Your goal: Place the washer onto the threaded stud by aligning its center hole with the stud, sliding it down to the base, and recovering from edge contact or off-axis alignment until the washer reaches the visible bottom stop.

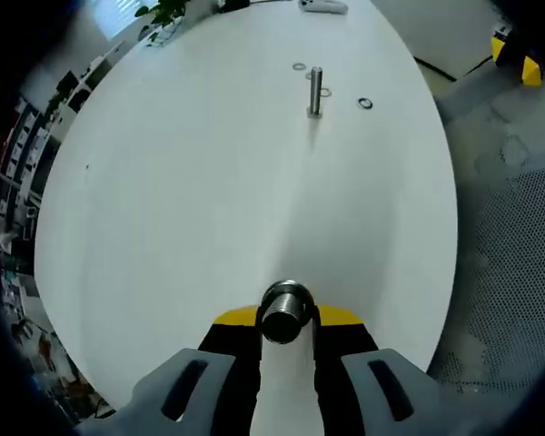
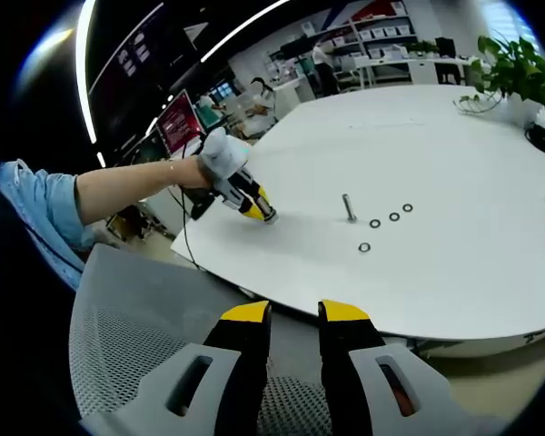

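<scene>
While the left gripper [image 1: 288,341] sits low over the white table [image 1: 182,209], its yellow-tipped jaws are clamped on a short threaded metal bolt [image 1: 284,312], whose long axis points straight ahead along the jaws toward the far side of the table. Well beyond it, a threaded stud [image 1: 316,91] stands upright on the tabletop, long axis vertical. Small washers [image 1: 365,104] lie flat near its base; another washer [image 1: 298,66] lies just beyond it.

From the right gripper view, the right gripper [image 2: 294,320] hangs off the table edge above a grey mesh chair [image 2: 136,309], jaws narrowly apart and holding nothing. A person's forearm [image 2: 132,191] in a blue sleeve reaches to the left gripper at the table edge.
</scene>
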A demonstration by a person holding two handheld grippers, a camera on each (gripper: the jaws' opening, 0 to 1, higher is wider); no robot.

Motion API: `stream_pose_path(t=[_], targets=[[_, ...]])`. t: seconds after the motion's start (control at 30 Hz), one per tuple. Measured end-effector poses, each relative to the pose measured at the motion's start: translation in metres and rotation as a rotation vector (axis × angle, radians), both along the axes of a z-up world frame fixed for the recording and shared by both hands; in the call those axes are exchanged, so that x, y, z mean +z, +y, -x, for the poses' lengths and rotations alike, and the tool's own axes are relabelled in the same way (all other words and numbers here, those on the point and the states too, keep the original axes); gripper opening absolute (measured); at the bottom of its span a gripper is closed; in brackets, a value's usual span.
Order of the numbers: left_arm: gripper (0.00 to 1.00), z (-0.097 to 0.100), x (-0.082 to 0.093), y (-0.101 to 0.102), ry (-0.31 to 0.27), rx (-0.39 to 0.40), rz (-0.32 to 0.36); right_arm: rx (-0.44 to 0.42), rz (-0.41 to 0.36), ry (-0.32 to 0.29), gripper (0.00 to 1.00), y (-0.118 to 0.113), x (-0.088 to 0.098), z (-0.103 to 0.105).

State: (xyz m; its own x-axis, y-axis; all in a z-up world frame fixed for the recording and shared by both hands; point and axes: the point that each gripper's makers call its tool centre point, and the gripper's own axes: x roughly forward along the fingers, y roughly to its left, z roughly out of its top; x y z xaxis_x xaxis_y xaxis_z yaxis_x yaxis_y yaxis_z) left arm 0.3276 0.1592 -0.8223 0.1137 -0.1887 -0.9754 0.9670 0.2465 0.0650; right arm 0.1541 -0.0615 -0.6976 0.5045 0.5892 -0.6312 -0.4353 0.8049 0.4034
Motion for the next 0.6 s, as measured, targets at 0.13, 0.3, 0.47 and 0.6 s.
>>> stream_pose_path(t=[0.13, 0.3, 0.47, 0.6], targets=[[0.2, 0.003, -0.001, -0.002, 0.017, 0.009, 0.012, 0.002, 0.001, 0.001, 0.23, 0.0, 0.0, 0.0], [0.25, 0.007, 0.005, 0.005, 0.022, 0.05, 0.033, 0.002, 0.001, 0.0, 0.23, 0.0, 0.0, 0.0], [0.25, 0.009, 0.025, 0.014, -0.009, 0.087, 0.089, 0.004, 0.001, 0.0, 0.23, 0.0, 0.0, 0.0], [0.3, 0.019, 0.039, 0.022, -0.011, 0.113, 0.141, 0.006, -0.001, -0.002, 0.23, 0.0, 0.0, 0.001]])
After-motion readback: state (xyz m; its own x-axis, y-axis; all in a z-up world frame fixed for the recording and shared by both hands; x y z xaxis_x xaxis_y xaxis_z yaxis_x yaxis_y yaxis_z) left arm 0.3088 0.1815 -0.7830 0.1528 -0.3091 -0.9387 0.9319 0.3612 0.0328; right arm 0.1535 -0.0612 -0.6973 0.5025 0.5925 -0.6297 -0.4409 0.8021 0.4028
